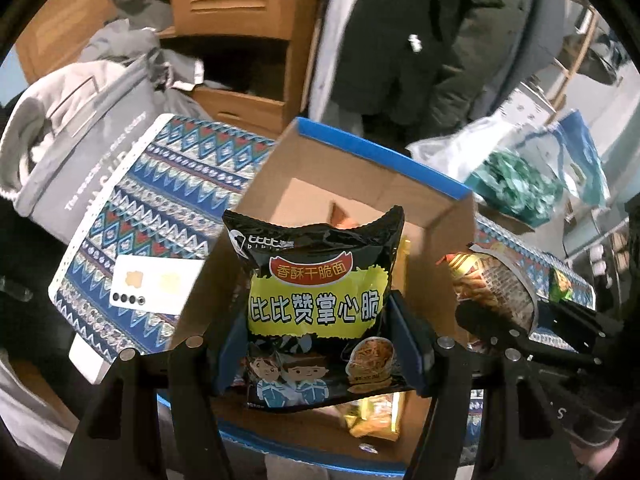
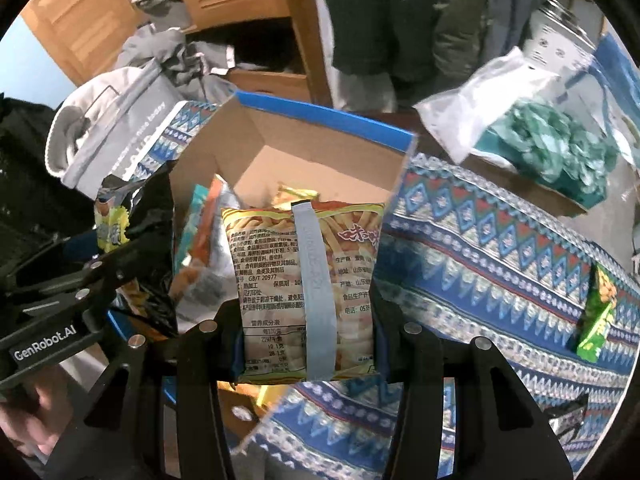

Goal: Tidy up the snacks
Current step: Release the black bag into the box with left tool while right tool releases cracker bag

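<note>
My left gripper (image 1: 320,344) is shut on a black and yellow crispy-noodle packet (image 1: 316,304) and holds it over the open cardboard box (image 1: 448,240) with blue rims. My right gripper (image 2: 306,344) is shut on an orange fries-snack packet (image 2: 276,280), back side up, over the box's (image 2: 280,152) right edge. Several snack packets (image 2: 204,248) lie inside the box. In the left wrist view the right gripper (image 1: 532,332) and its packet (image 1: 496,284) show at the right. In the right wrist view the left gripper (image 2: 92,276) shows at the left.
The box stands on a blue patterned cloth (image 2: 480,248). A green snack packet (image 2: 598,320) lies on the cloth at the right. A white card (image 1: 156,284) lies left of the box. A grey bag (image 1: 80,140), a plastic bag with green contents (image 2: 540,136) and wooden furniture (image 1: 240,40) stand behind.
</note>
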### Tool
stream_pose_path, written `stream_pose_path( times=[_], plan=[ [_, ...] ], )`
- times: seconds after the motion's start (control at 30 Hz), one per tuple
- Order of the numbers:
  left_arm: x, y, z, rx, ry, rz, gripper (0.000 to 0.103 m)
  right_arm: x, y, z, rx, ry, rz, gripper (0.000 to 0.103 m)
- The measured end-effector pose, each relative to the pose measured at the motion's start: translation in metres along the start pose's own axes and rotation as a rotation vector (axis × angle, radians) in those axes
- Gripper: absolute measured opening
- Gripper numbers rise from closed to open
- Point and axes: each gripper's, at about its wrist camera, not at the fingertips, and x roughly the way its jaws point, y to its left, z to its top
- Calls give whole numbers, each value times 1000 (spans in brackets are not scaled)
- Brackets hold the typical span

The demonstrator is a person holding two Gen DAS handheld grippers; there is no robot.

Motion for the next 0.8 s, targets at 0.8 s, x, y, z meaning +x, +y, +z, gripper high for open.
stream_pose_path(
  times=[0.8],
  plan=[
    [22,28,-3,-73,78,13,76,17,22,7,-45,13,-29,69]
  ],
)
